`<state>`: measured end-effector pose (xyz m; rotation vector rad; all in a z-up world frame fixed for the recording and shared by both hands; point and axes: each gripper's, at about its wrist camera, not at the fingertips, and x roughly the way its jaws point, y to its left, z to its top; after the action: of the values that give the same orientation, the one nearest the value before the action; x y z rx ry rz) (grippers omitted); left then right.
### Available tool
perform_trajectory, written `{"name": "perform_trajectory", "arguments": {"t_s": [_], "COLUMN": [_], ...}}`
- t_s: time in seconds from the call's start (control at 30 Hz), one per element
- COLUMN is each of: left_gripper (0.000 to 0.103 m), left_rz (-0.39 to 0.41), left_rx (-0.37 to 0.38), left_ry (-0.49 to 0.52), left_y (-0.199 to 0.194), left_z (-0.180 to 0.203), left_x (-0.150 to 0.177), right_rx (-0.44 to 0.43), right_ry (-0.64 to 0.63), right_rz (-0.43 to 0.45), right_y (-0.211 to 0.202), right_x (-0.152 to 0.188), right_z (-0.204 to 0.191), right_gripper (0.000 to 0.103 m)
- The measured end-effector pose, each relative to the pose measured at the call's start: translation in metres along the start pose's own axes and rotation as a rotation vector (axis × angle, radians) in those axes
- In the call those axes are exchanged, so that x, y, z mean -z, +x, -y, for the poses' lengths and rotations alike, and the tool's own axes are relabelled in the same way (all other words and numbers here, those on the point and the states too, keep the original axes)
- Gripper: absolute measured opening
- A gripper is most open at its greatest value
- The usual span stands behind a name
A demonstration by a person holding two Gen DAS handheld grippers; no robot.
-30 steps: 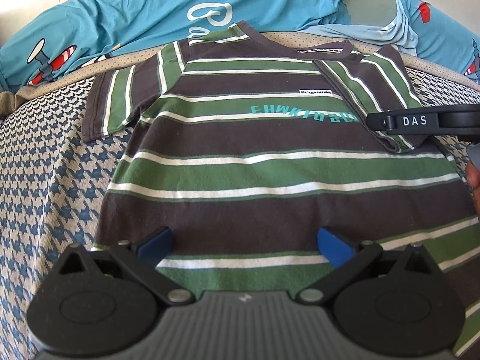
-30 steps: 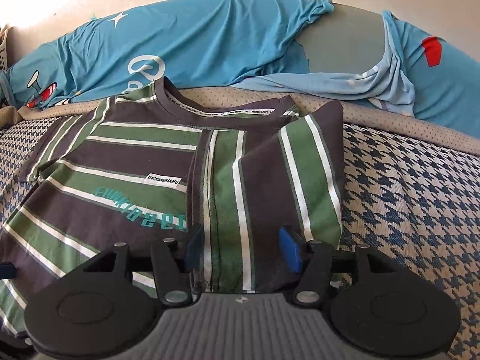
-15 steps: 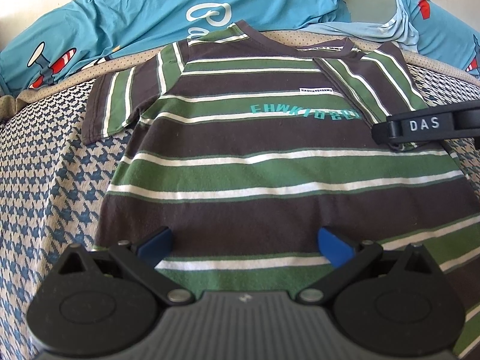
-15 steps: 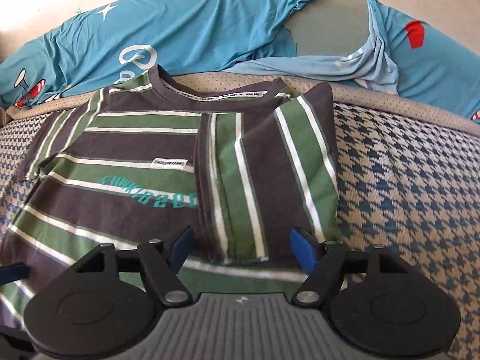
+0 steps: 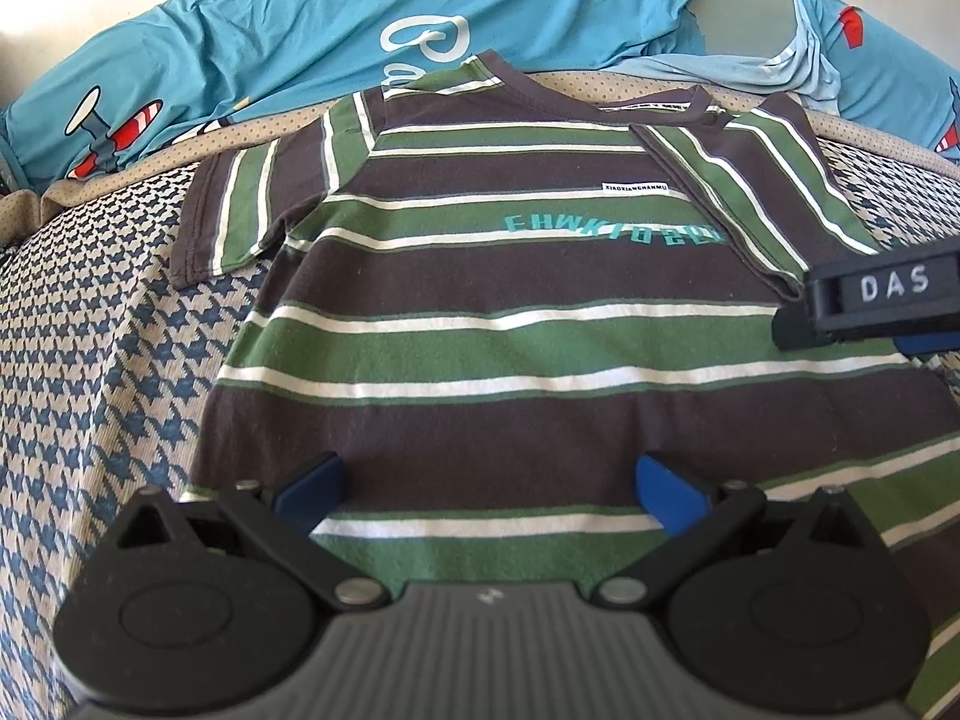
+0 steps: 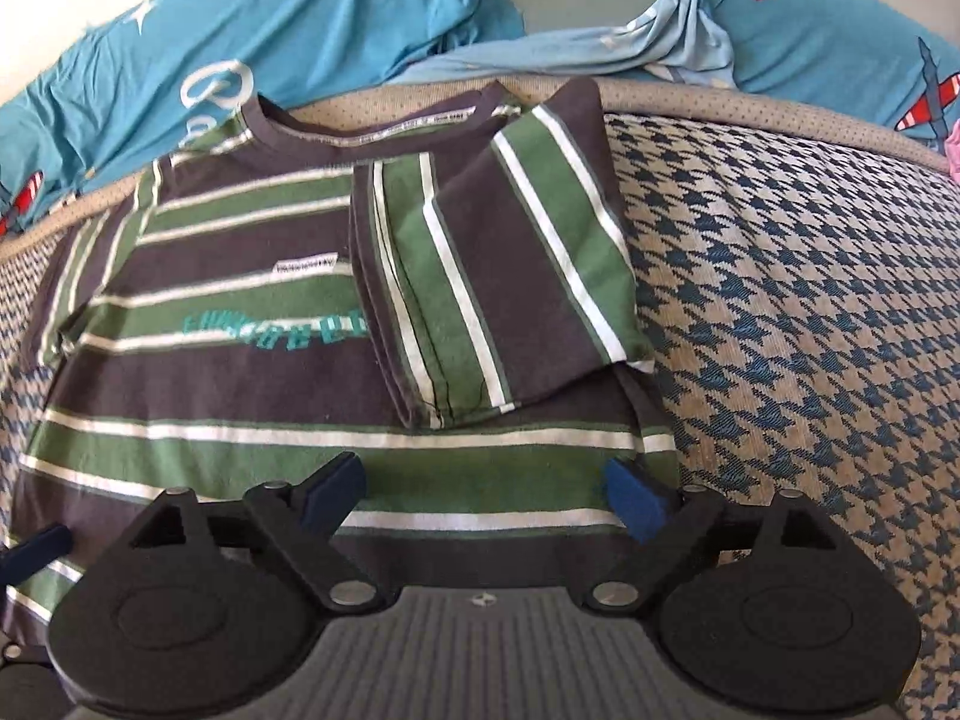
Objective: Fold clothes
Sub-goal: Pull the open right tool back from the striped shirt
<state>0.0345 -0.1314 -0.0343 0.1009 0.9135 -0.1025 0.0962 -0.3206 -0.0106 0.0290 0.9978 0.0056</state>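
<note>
Shirt: brown, green and white striped cotton T-shirt lying face up and flat on blue-and-tan houndstooth fabric surface, neck pointing away from both cameras.
Sleeves: right-hand sleeve lying folded inward over the chest, touching the teal lettering; left-hand sleeve lying spread out flat.
Backdrop: turquoise printed cloth lying bunched beyond the collar.
Left gripper: hovering over the hem, jaws spread wide, gripping nothing.
Right gripper: hovering near the shirt's right edge below the folded sleeve, jaws spread wide, gripping nothing.
Handling: looking light, soft, limp; likely sagging and creasing when lifted, sliding little on the textured weave.
Hold points: pinching hem corners, side seams or sleeve cuff, taking both layers; avoiding the slack middle.
</note>
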Motion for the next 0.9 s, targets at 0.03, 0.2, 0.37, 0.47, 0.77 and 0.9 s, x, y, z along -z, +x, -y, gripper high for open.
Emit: {"name": "perform_trajectory", "arguments": {"t_s": [0.03,0.2,0.37,0.47,0.77,0.9], "left_gripper": [0.103,0.103,0.103,0.103,0.103,0.103], "left_rz": [0.0,0.013,0.02,0.009,0.009,0.016], "left_rx": [0.002,-0.008,-0.014,-0.017,-0.059,-0.077], "left_ry": [-0.002,-0.019,-0.044,-0.069,-0.127,-0.102], "left_y": [0.0,-0.004,-0.006,-0.004,-0.001,0.002], "left_z": [0.0,-0.005,-0.011,-0.017,-0.035,-0.032], "left_x": [0.0,-0.003,-0.005,-0.006,-0.007,-0.005], "right_rx": [0.008,0.045,0.038,0.028,0.036,-0.022], "right_ry": [-0.01,-0.061,-0.071,-0.057,-0.053,-0.046], "right_rz": [-0.003,-0.016,-0.019,-0.025,0.044,0.059], "right_y": [0.002,0.009,0.01,0.01,-0.016,-0.03], "right_x": [0.0,0.002,-0.001,-0.003,-0.002,-0.002], "right_z": [-0.002,-0.011,-0.012,-0.009,0.0,0.007], "right_gripper": [0.093,0.1,0.102,0.102,0.101,0.101]}}
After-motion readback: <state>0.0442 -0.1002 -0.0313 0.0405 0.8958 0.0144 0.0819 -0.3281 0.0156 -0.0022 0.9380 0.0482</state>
